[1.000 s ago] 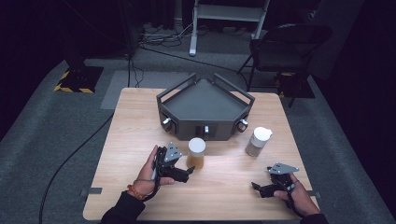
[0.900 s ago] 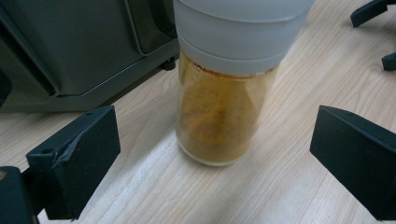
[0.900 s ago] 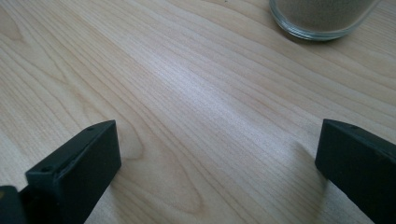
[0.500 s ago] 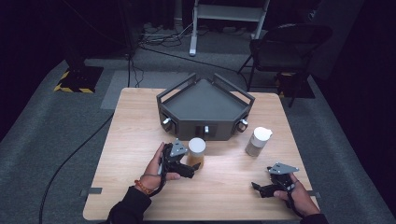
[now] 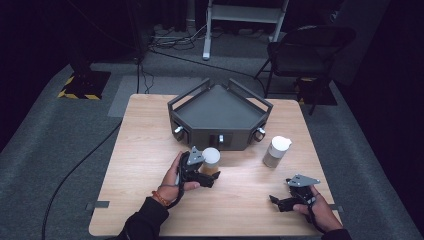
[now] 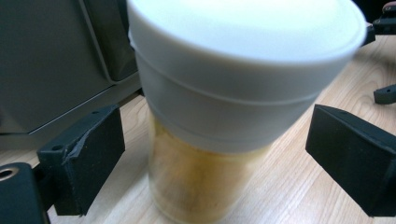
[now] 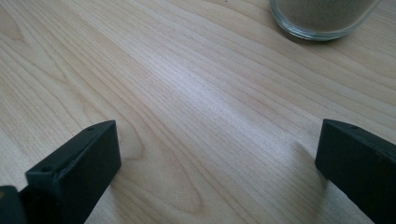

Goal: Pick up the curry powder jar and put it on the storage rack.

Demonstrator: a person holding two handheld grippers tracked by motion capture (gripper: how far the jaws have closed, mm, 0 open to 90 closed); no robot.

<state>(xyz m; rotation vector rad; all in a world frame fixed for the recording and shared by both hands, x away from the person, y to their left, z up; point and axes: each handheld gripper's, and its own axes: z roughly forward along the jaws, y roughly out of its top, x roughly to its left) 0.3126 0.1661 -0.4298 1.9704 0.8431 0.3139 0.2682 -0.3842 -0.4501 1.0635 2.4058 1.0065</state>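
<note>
**Left gripper closing in on the amber jar**

The left gripper [image 5: 209,176] is reaching around the white-lidded jar [image 5: 210,161] of amber powder, which is standing near the middle of the desk [image 5: 135,150], just in front of the dark tray [image 5: 220,112]. In the left gripper view the jar [image 6: 219,140] is sitting between the two jaws, which have just been closing a little — a gap is showing on each side, so nothing is being pinched yet. To do this well, I would judge that the jaws should be squeezing the glass body below the lid, not the wider lid, and meeting it squarely so the jar is not tipping.

The right gripper [image 5: 285,202] is resting near the desk's front right corner, its jaws spread wide over bare wood. A second jar [image 5: 275,151], filled with greyish powder, is standing toward the right edge, well apart from the first — its base [image 7: 322,18] is showing in the right gripper view. The tray's front wall is standing close behind the amber jar, leaving little room for pushing forward.
</note>
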